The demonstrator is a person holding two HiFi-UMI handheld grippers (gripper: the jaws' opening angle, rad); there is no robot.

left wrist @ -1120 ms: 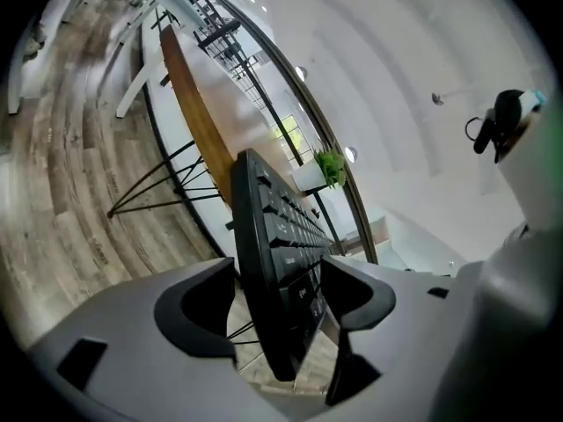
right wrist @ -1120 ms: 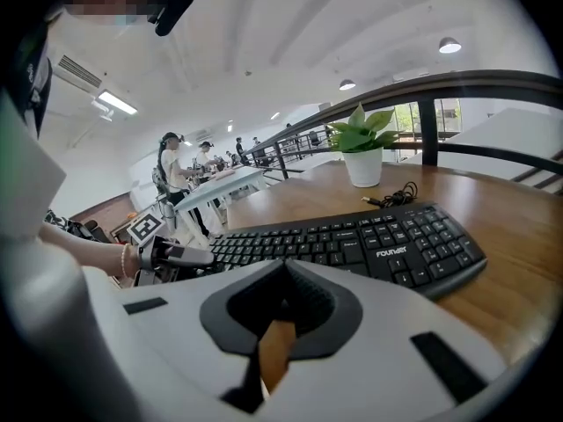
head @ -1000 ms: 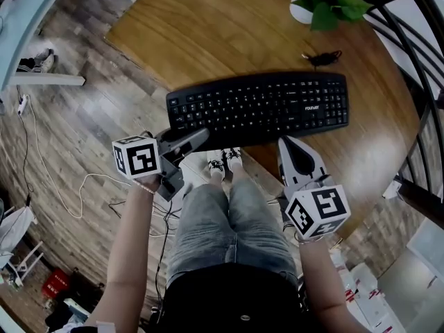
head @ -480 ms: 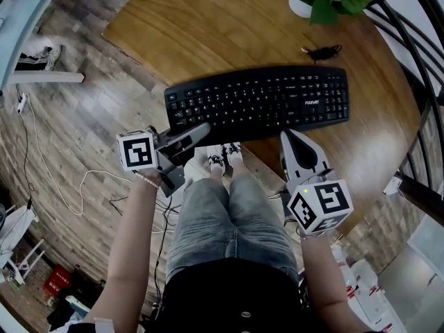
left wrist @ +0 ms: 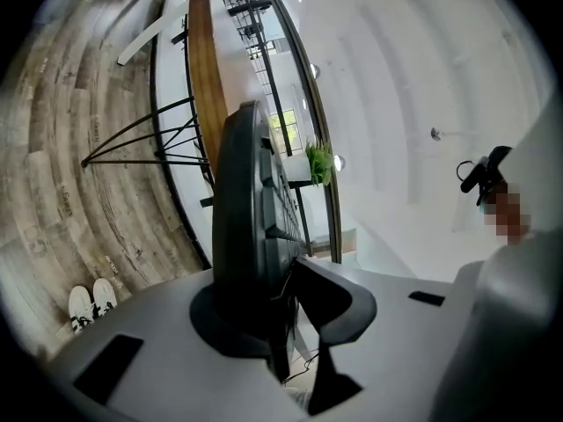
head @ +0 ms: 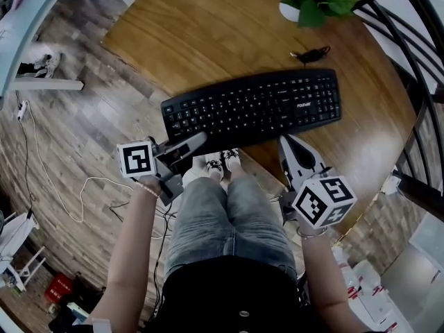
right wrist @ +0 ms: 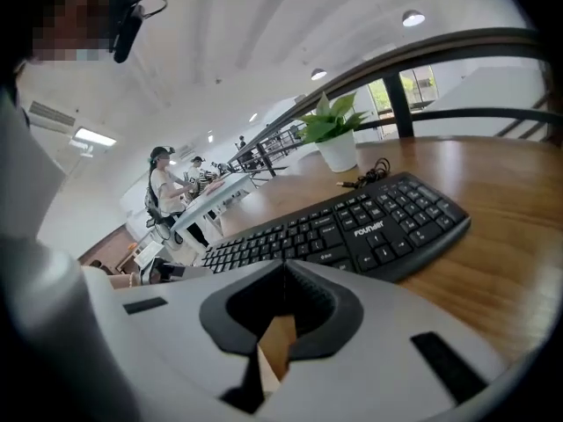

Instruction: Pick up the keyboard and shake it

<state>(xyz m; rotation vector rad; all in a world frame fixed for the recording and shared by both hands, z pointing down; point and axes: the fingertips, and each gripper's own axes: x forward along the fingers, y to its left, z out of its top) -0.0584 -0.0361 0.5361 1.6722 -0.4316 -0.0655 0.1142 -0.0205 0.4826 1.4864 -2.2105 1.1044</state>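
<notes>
Gripping stage: keyboard (head: 253, 106) lies on the wooden table (head: 208, 26), its left end overhanging.
Left gripper (head: 201, 139): jaws just closed onto that end. Right gripper (head: 286, 141): jaws together, empty, beside the front edge. Next move, likely: lift, then shake.

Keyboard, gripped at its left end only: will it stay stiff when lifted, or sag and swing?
The black keyboard looks like a rigid plastic slab, so it probably won't sag. The left gripper, its fingers just closing on that end, holds far from the middle, so the far end may droop or twist. The coiled cable behind it, probably its own, could tug.
</notes>
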